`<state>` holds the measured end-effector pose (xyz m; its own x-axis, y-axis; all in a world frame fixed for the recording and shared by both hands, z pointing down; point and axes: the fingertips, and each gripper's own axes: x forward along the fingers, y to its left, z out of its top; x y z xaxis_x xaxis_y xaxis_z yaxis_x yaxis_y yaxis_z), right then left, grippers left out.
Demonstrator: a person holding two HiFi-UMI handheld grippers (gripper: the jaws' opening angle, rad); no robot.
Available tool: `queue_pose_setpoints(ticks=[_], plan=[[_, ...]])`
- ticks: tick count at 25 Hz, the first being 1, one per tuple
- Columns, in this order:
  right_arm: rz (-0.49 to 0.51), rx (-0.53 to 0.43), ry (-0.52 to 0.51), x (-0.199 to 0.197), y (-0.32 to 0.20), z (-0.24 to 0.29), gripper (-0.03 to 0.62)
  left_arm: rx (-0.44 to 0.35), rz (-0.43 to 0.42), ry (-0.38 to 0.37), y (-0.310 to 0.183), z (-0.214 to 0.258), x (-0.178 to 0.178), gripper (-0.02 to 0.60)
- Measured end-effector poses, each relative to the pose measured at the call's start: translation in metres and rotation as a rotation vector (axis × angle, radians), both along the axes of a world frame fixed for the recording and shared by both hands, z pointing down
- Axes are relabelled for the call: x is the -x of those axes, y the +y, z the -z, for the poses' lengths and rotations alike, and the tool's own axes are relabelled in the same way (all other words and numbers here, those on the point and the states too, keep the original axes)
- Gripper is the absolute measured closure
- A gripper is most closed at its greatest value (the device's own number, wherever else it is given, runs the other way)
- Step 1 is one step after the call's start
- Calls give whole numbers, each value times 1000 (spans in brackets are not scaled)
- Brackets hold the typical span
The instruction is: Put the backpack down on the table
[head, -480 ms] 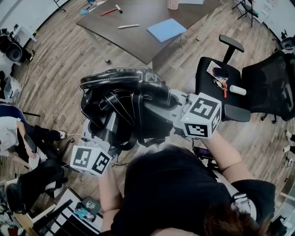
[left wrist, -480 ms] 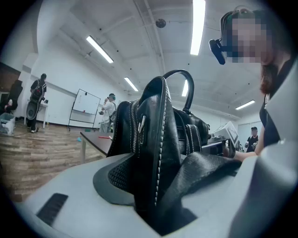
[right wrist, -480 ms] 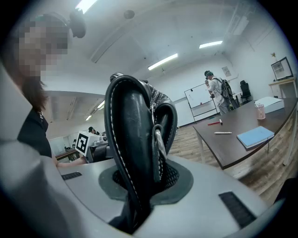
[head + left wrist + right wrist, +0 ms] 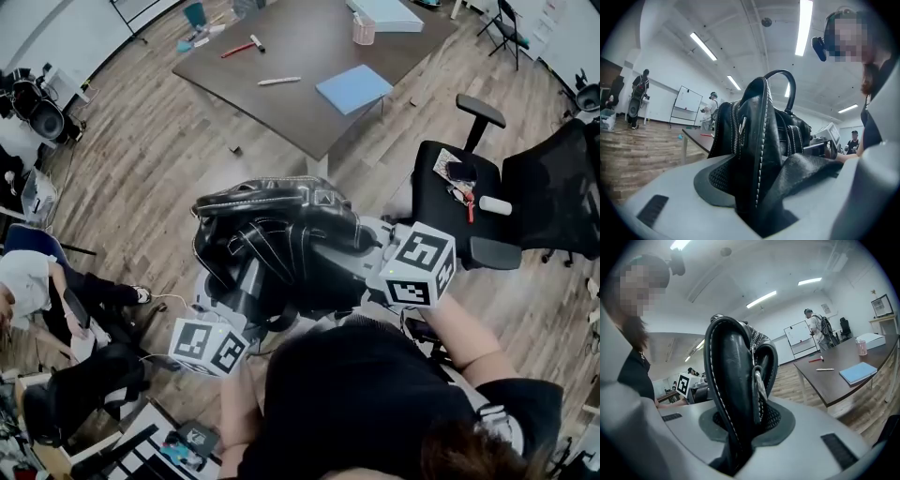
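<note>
- Drawn nearer the tabletop [image 4: 300, 52] than half a second back; backpack [image 4: 277, 234] aloft over floor [image 4: 141, 169], short of it.
- Left tool [image 4: 757, 201], right tool [image 4: 736, 441]: each pinching a backpack edge, likely splitting weight for level carry.

Black white-stitched leather backpack [image 4: 281, 234] aloft, short of brown table [image 4: 319, 47].

I find no word, number or brand that I can read. The lower-left marker cube [image 4: 208, 347] and the right marker cube [image 4: 419, 265] bear only black-and-white square patterns. At upper right of the right gripper view, the framed sheet [image 4: 882, 305] is too small to read.
</note>
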<state>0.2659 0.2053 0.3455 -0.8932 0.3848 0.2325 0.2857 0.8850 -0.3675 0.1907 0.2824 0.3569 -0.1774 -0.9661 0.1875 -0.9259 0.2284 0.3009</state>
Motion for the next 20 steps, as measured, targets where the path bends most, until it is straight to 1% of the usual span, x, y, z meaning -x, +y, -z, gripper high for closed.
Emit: queue_pose_setpoints(ticks=[4, 8, 11, 14, 17, 20], plan=[[21, -17, -3, 12, -2, 2, 502, -17, 19, -8, -1, 1, 11, 359], [39, 3, 2, 28, 23, -3, 502, 3, 39, -18, 24, -2, 26, 359], [54, -5, 7, 52, 43, -8, 502, -7, 60, -26, 45, -8, 50, 360], [63, 3, 29, 76, 63, -13, 502, 2, 74, -16, 65, -14, 73, 360], [72, 6, 50, 89, 70, -16, 503, 5, 87, -8, 72, -18, 86, 362], [70, -9, 57, 100, 77, -18, 503, -10, 92, -12, 78, -22, 96, 364]])
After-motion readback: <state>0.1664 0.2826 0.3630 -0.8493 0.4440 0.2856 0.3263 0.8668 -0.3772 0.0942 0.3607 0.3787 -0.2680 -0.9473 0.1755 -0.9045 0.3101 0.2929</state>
